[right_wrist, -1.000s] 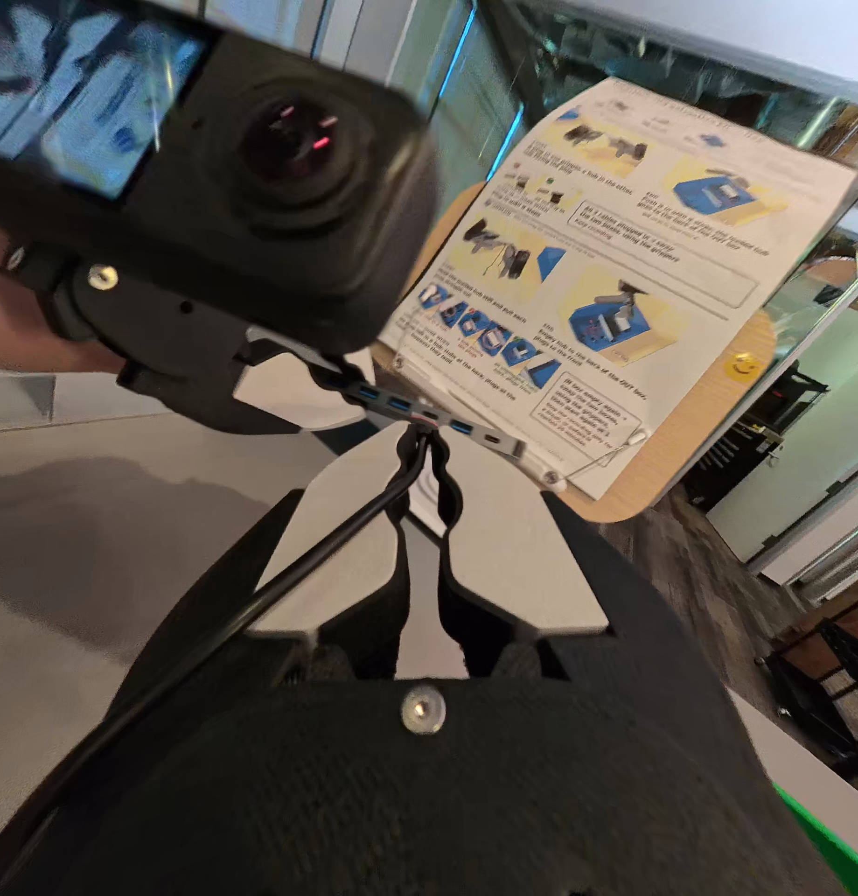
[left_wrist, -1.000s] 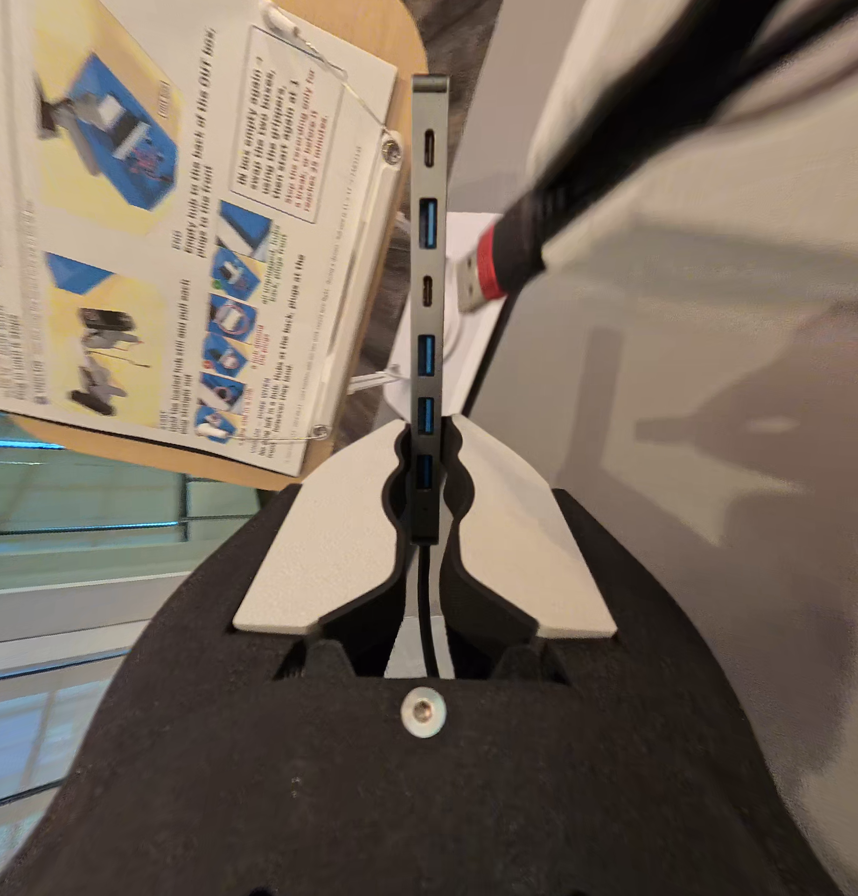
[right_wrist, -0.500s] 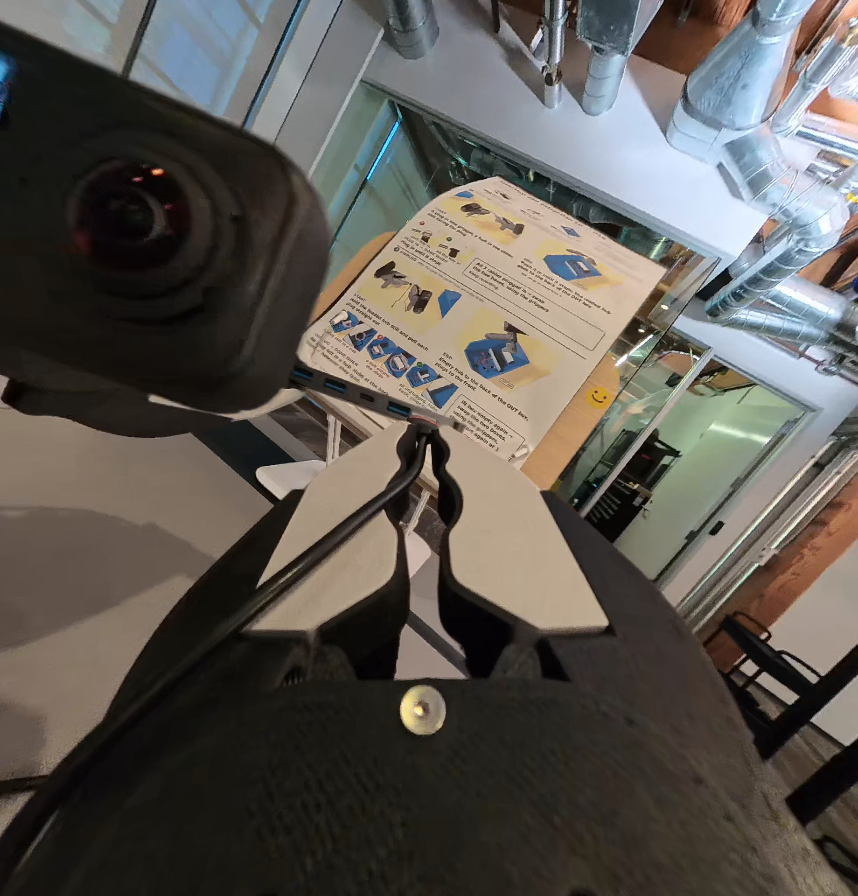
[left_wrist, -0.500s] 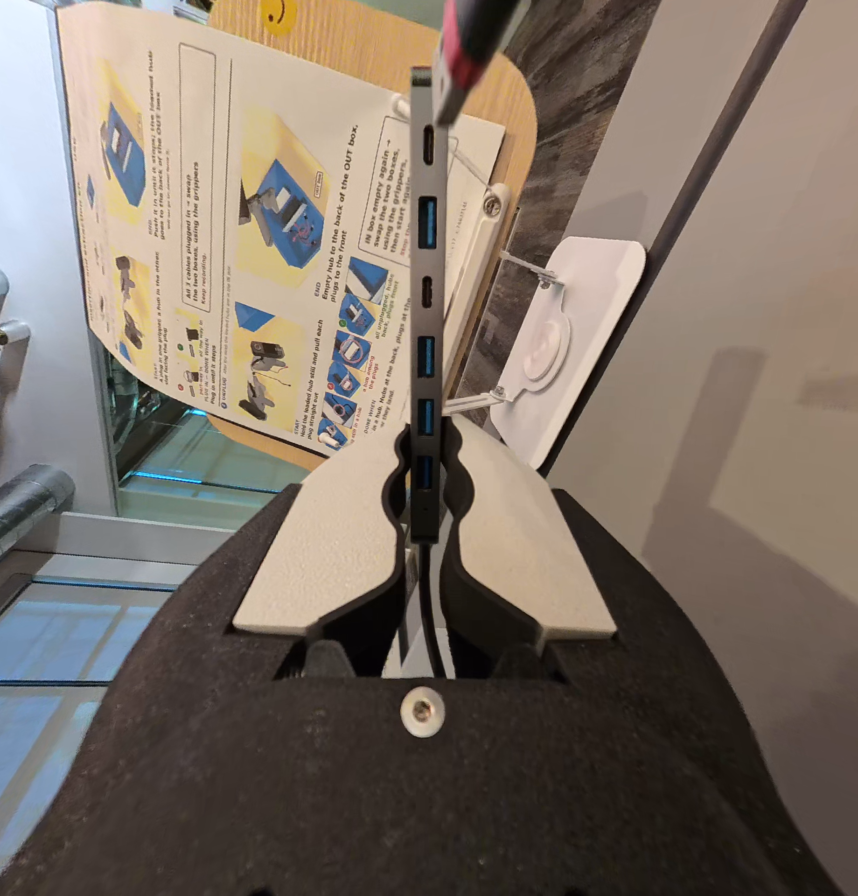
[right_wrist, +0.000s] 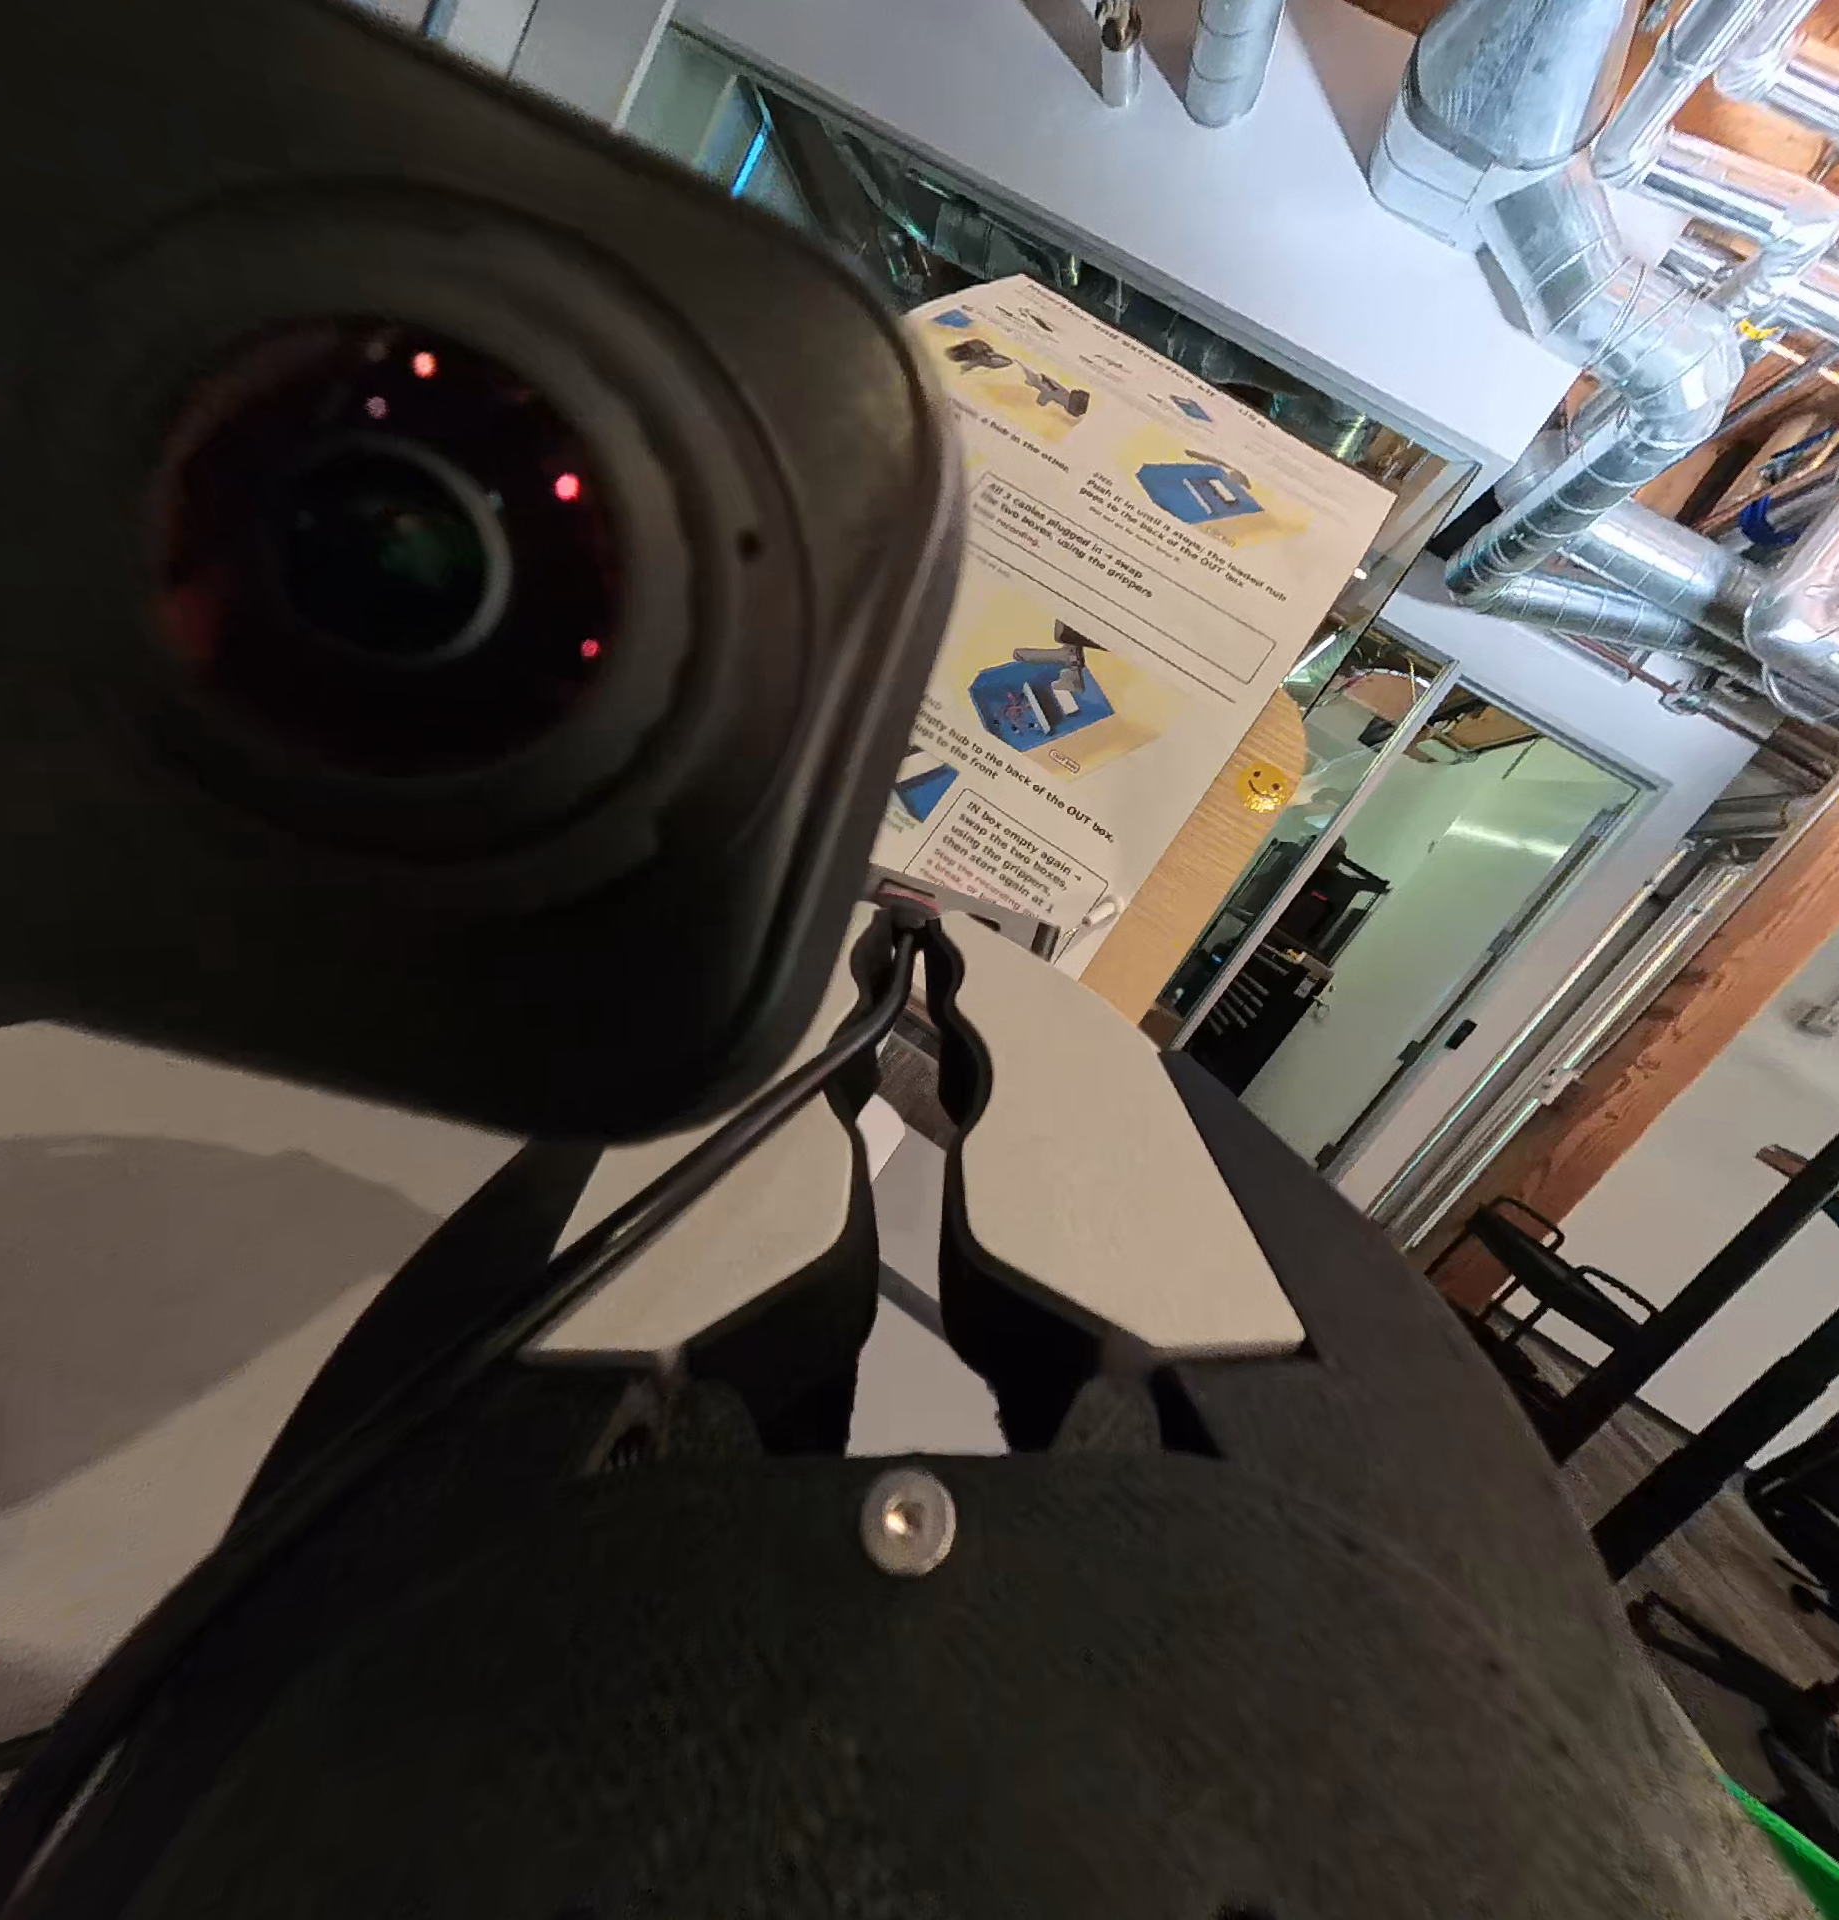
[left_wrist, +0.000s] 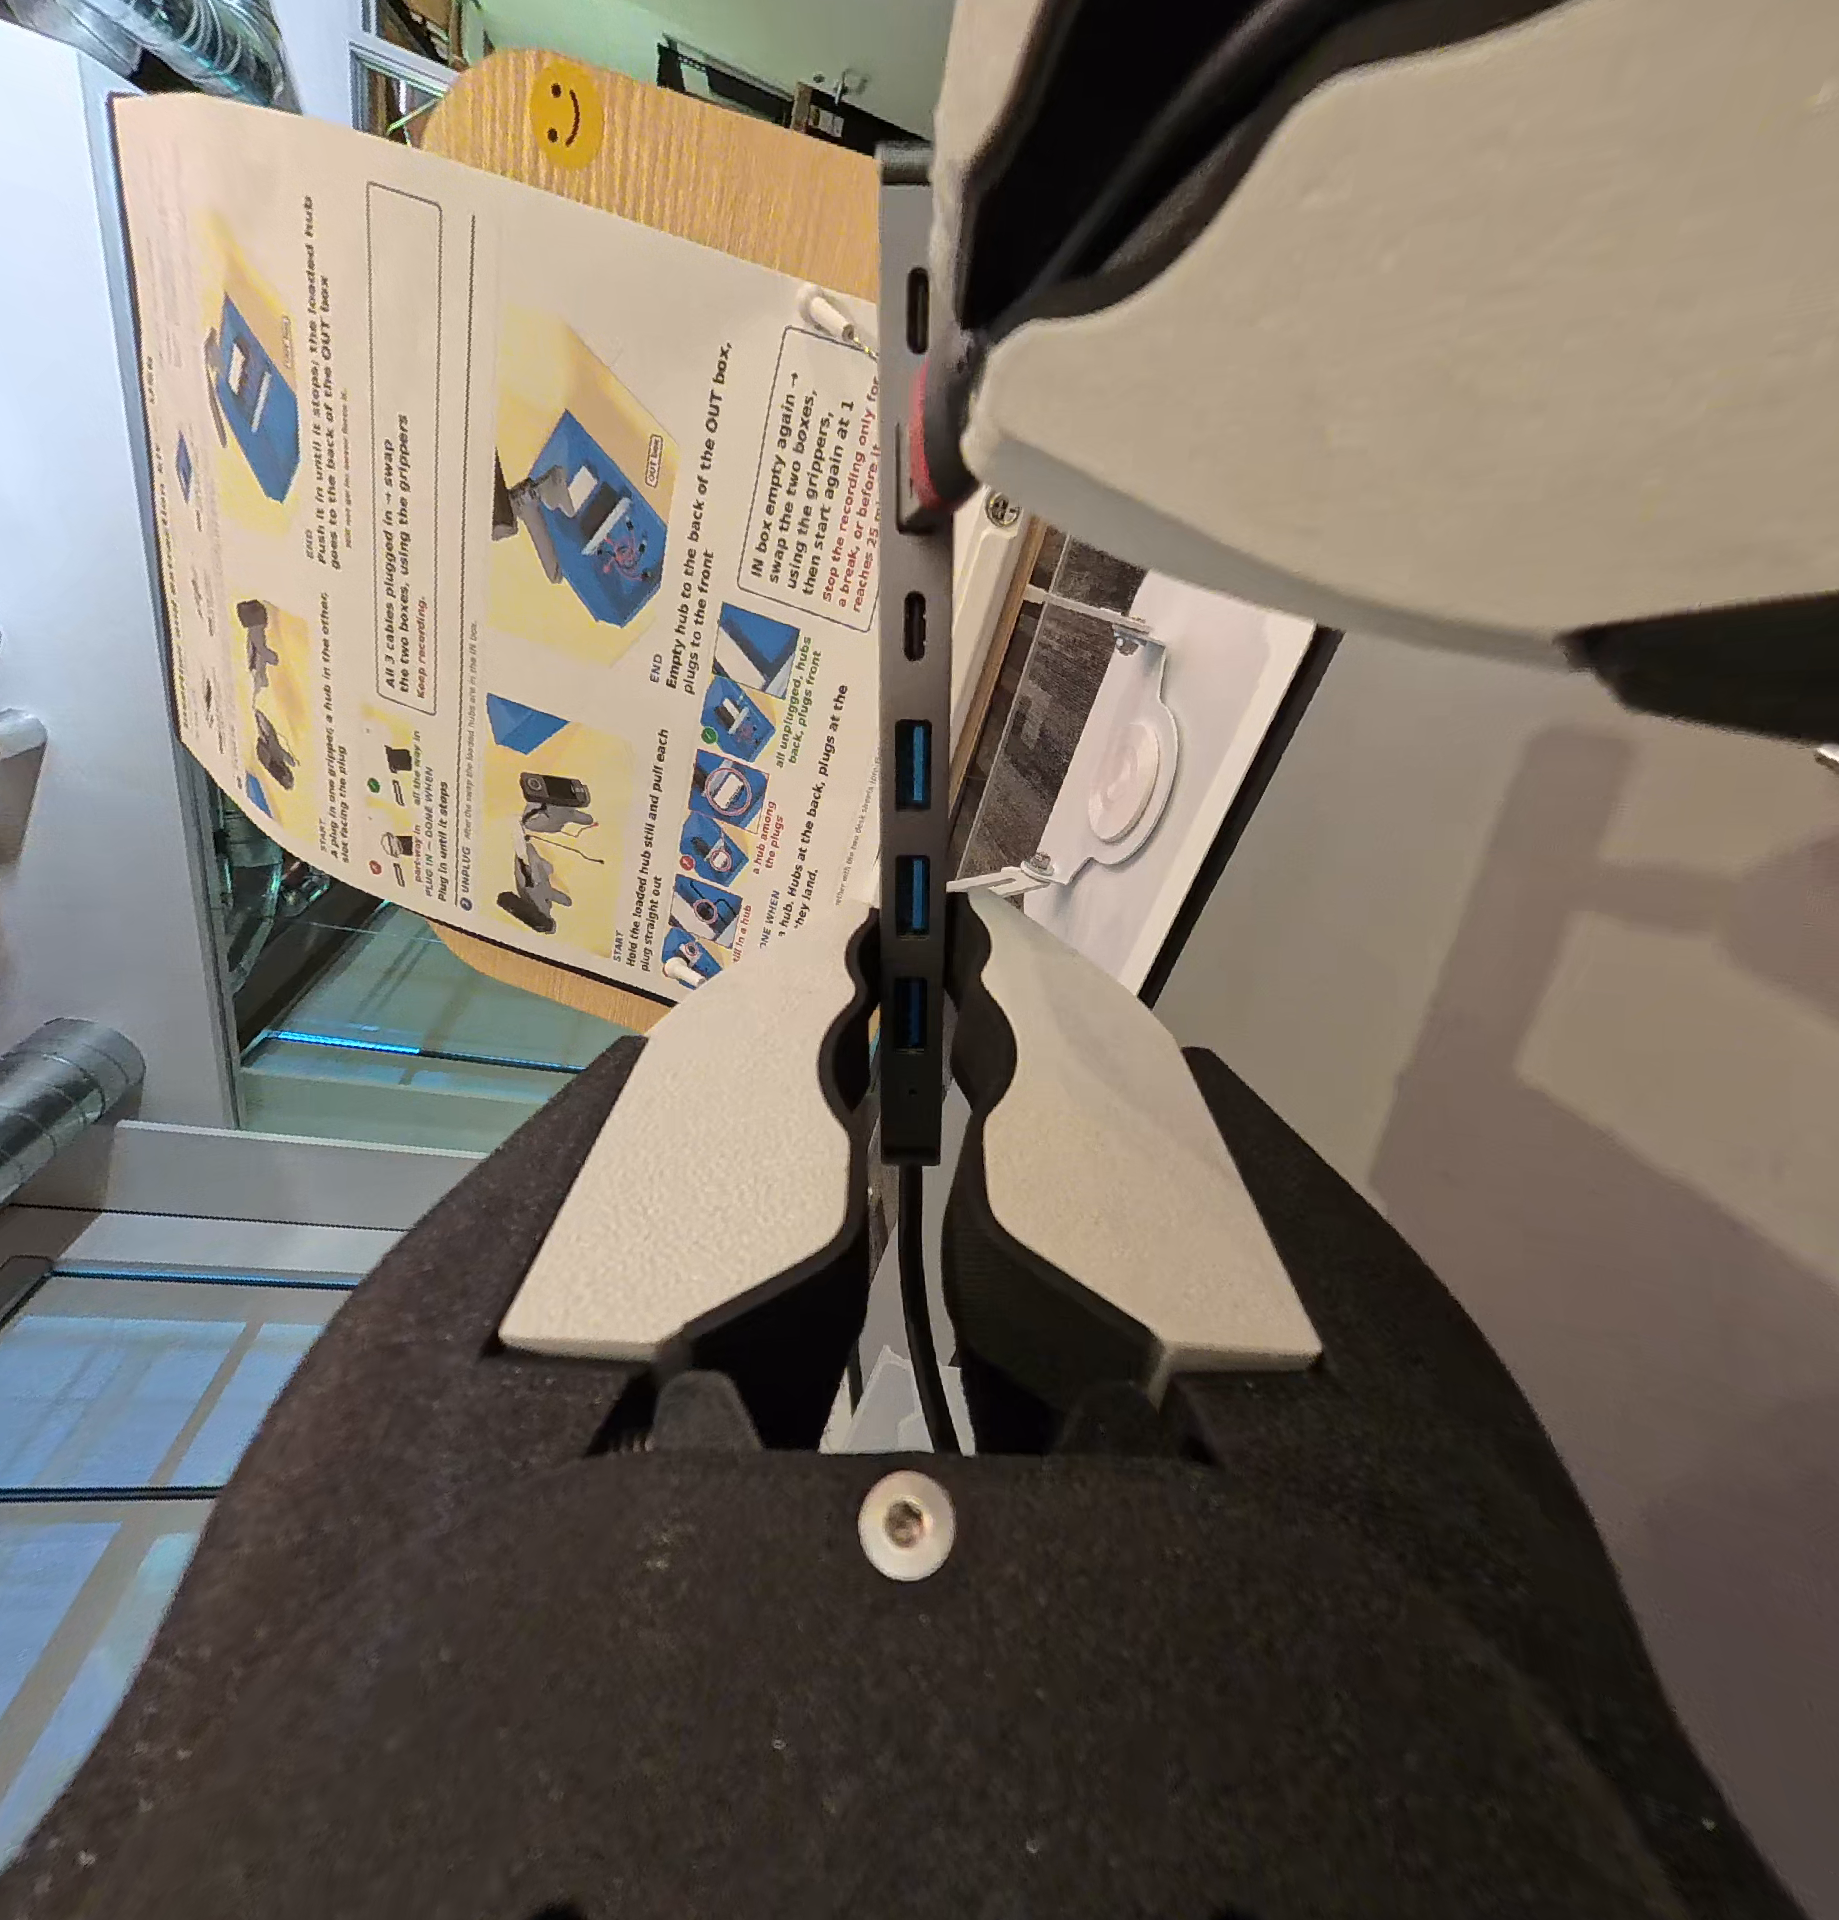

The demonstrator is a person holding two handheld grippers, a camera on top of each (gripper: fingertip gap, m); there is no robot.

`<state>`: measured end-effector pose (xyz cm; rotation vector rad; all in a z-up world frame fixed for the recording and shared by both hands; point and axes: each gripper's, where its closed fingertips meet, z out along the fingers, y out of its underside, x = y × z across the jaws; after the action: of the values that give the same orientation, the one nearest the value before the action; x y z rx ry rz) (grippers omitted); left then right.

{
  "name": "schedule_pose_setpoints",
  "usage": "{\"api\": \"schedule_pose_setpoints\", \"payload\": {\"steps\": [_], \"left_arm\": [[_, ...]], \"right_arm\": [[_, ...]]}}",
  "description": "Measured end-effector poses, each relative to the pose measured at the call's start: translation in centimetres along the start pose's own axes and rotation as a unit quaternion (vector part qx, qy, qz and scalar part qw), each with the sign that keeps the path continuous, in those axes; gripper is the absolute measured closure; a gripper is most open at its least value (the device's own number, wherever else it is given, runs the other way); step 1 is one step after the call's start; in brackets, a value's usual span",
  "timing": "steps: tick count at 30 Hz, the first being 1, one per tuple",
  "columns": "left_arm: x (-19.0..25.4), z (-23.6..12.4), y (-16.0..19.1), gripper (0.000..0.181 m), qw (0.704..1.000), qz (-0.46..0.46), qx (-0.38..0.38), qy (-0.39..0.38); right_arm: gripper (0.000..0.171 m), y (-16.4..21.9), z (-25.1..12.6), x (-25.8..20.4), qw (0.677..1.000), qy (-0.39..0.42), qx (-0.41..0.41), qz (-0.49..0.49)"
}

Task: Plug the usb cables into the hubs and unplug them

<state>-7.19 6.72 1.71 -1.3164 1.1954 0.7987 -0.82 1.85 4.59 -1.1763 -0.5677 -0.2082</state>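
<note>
In the left wrist view my left gripper (left_wrist: pixel 913 935) is shut on the lower end of a slim grey USB hub (left_wrist: pixel 915 686), which stands upright with its port edge facing me. Three blue ports and two small oval ports are free. My right gripper (left_wrist: pixel 962 353) reaches in from the upper right, shut on a black plug with a red collar (left_wrist: pixel 930 436). The plug meets the hub at its upper blue port; its depth is hidden. In the right wrist view my right gripper (right_wrist: pixel 907 935) pinches the same plug (right_wrist: pixel 902 896), and its black cable (right_wrist: pixel 686 1164) trails down to the left.
An illustrated instruction sheet (left_wrist: pixel 458 540) on a wooden board with a smiley sticker (left_wrist: pixel 567 114) stands behind the hub. A white stand base (left_wrist: pixel 1185 748) lies on the grey table (left_wrist: pixel 1569 1143). The left gripper's camera (right_wrist: pixel 375 571) fills the upper left of the right wrist view. Ducts (right_wrist: pixel 1621 520) hang above. My hands' fingertips stand some 9 cm from each other.
My right gripper has brought the red-collared plug from above the hub's top end down onto the hub's upper blue port. Both grippers have moved closer together; the left still holds the hub.
</note>
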Motion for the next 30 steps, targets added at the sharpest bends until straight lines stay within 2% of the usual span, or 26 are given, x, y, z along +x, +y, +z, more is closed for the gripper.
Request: {"api": "schedule_pose_setpoints", "payload": {"steps": [5, 12, 18, 22, 27, 30], "left_arm": [[-0.1, 0.0, 0.0, 0.171, 1.000, 0.008, 0.002, -0.008], [-0.8, -0.8, -1.0, 0.171, 0.998, 0.031, 0.046, -0.033], [-1.3, -1.5, -1.6, 0.171, 0.997, 0.026, 0.070, -0.036], [-2.0, -2.0, -1.8, 0.171, 0.995, 0.021, 0.083, -0.042], [-1.7, -2.5, -2.6, 0.171, 0.995, 0.018, 0.091, -0.033], [-1.5, -2.4, -2.4, 0.171, 0.997, -0.016, 0.081, -0.002]], "right_arm": [[0.166, 0.2, 0.2, -0.1, 0.999, -0.004, -0.015, 0.029], [0.165, -0.3, 0.1, 0.7, 0.998, -0.006, -0.008, 0.057], [0.165, -0.9, 0.1, 1.1, 0.999, -0.023, -0.007, 0.026], [0.165, -1.3, 0.1, 1.8, 0.985, -0.082, 0.010, 0.153], [0.165, -1.6, 0.1, 2.5, 0.985, -0.097, 0.006, 0.143], [0.165, -2.4, -0.4, 1.6, 0.976, -0.171, 0.033, 0.134]]}}
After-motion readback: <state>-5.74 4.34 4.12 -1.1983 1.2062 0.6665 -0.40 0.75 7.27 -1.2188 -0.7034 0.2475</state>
